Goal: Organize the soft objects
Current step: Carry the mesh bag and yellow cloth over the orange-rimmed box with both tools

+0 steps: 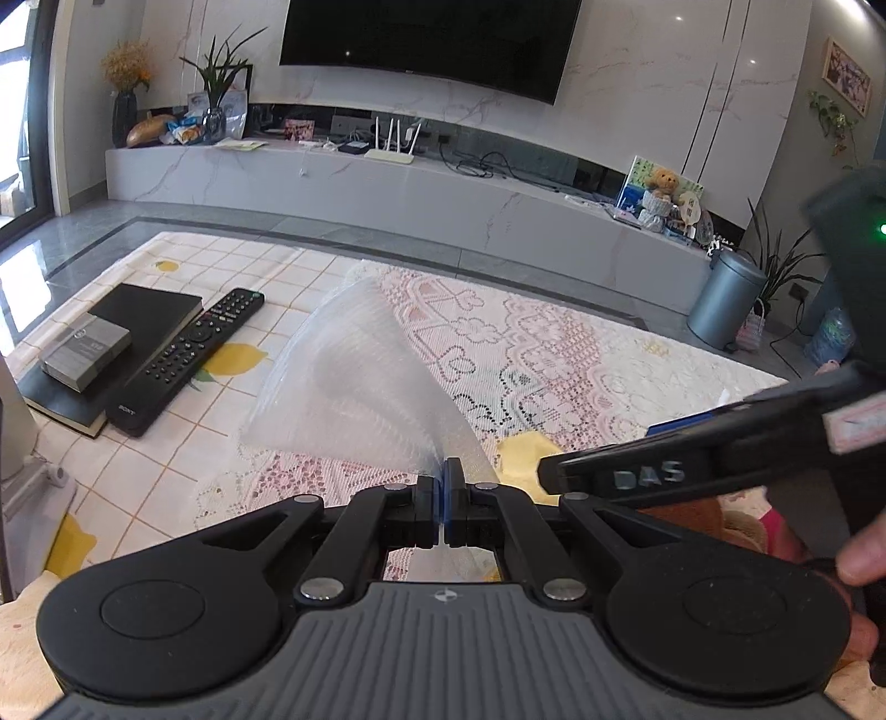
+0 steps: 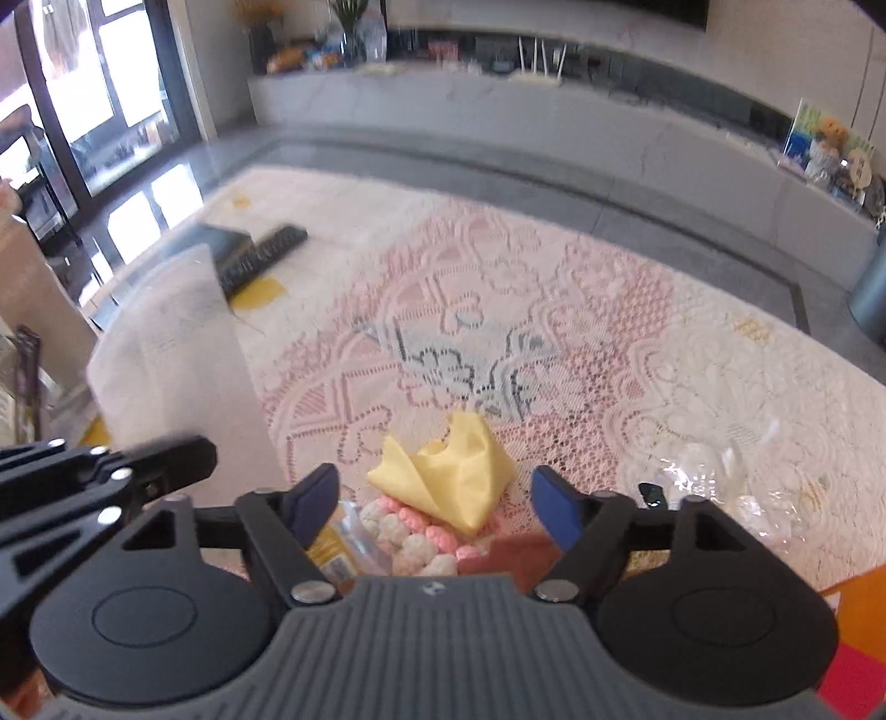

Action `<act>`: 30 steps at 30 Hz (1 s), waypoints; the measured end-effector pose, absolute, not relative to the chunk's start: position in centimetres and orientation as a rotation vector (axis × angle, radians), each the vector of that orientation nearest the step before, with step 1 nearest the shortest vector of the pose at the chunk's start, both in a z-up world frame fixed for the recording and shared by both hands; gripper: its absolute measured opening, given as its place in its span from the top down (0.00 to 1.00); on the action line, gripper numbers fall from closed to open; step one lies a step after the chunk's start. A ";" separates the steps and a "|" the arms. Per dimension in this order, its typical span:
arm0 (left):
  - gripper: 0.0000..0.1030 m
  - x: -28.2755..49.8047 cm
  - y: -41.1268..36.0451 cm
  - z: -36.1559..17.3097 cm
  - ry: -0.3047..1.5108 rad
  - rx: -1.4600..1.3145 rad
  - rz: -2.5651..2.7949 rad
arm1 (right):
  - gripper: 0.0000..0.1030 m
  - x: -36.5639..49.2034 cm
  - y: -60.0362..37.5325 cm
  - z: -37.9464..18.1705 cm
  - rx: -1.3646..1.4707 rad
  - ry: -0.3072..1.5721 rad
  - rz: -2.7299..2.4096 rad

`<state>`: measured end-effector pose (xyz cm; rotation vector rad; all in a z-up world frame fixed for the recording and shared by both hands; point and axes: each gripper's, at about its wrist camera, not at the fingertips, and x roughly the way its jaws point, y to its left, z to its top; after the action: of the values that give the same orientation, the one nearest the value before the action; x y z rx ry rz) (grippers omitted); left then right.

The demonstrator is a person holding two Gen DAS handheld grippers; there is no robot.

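The left tongs [image 1: 443, 487] are pressed together, pinching one corner of a white foam mesh sheet [image 1: 360, 382], which fans up and away from the blue pads, lifted over the table [image 1: 692, 376]. In the right wrist view the same sheet [image 2: 177, 354] hangs at the left, above the left tongs' black fingers [image 2: 166, 459]. The right tongs [image 2: 437, 504] are spread wide with nothing between the pads, poised over a crumpled yellow cloth [image 2: 448, 476] that lies on the pink lace cover [image 2: 498, 332]. Just nearer than the cloth sits a pink and white knitted piece [image 2: 421, 540], touching it, with a yellow wrapped packet [image 2: 343, 548] beside it on the left. To the right of the cloth lies a clear crinkled plastic bag [image 2: 714, 476]. Farther off on the left side of the table, a black remote control [image 1: 188, 354] lies beside a black book [image 1: 138, 327] that carries a small grey box [image 1: 88, 354]. Beyond the table run a long marble TV bench [image 1: 387, 188] and a dark wall-mounted television [image 1: 432, 44]; a grey pedal bin [image 1: 725, 299] stands on the floor to the right
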<state>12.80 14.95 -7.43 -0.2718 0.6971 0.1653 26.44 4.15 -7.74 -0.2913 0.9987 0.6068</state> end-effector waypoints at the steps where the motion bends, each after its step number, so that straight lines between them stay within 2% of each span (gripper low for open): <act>1: 0.99 13.0 15.2 -7.7 0.704 -0.283 0.166 | 0.22 26.9 4.8 -8.5 -0.312 1.021 0.598; 7: 0.99 13.6 15.9 -9.1 0.732 -0.317 0.165 | 0.23 29.5 6.4 -12.3 -0.347 1.122 0.557; 10: 0.99 13.7 15.9 -9.4 0.740 -0.324 0.161 | 0.29 30.3 6.9 -13.6 -0.347 1.160 0.558; 11: 0.99 13.7 15.9 -9.5 0.742 -0.326 0.159 | 0.36 30.4 7.0 -14.0 -0.343 1.171 0.562; 13: 0.99 13.8 15.9 -9.5 0.743 -0.329 0.159 | 0.44 30.4 6.9 -14.3 -0.311 1.184 0.579; 15: 0.99 13.8 15.9 -9.4 0.742 -0.331 0.161 | 0.67 30.4 6.9 -14.1 -0.291 1.182 0.601; 16: 0.99 13.8 15.9 -9.3 0.740 -0.330 0.163 | 0.74 30.2 7.0 -13.9 -0.289 1.176 0.615; 17: 0.99 13.7 15.8 -9.3 0.738 -0.329 0.164 | 0.88 30.0 7.0 -13.7 -0.290 1.166 0.629; 18: 0.99 13.7 15.8 -9.2 0.736 -0.328 0.165 | 0.97 29.8 7.1 -13.3 -0.300 1.153 0.637; 30: 0.99 11.7 14.0 -4.6 0.650 -0.276 0.135 | 0.97 26.6 2.1 -6.1 -0.141 1.005 0.691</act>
<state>11.74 14.02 -4.64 -0.2762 0.6499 0.1349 26.56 2.11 -6.10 -0.1408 1.0048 0.6909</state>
